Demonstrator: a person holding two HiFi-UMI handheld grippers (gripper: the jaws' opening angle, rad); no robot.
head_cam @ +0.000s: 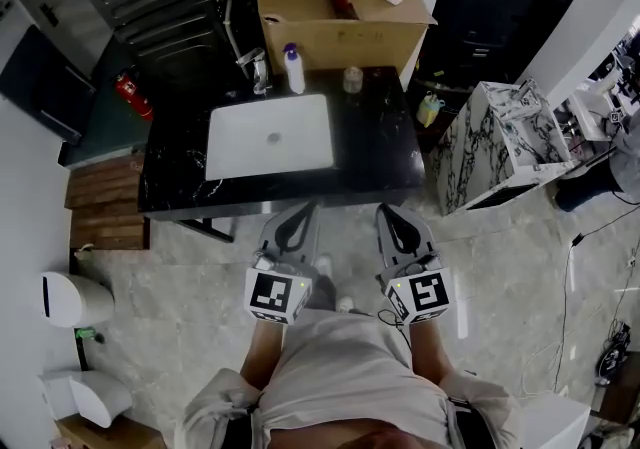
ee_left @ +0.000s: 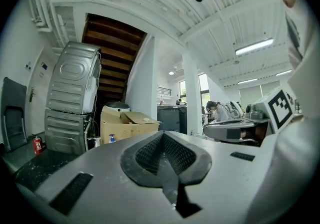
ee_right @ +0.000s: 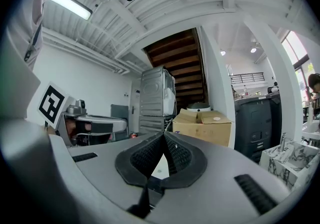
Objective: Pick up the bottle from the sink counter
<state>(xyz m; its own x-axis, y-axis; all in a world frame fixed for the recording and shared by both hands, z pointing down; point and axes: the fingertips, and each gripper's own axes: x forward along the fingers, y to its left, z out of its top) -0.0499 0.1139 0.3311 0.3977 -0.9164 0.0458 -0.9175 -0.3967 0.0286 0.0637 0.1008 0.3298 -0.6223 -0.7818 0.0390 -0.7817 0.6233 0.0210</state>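
Observation:
A white bottle [head_cam: 293,70] with a purple pump top stands upright at the back of the black sink counter [head_cam: 375,152], just behind the white basin [head_cam: 270,135]. It shows small and far off in the left gripper view, as the bottle [ee_left: 111,138]. My left gripper [head_cam: 302,209] and right gripper [head_cam: 388,209] are side by side over the floor, short of the counter's front edge. Both are shut with nothing between the jaws. The left gripper [ee_left: 162,136] and the right gripper [ee_right: 164,135] point toward the counter.
A faucet [head_cam: 258,68] stands left of the bottle and a small glass jar [head_cam: 352,80] to its right. A big cardboard box [head_cam: 340,7] sits behind the counter. A marbled cabinet [head_cam: 497,142] is at the right, a red fire extinguisher [head_cam: 133,95] at the left.

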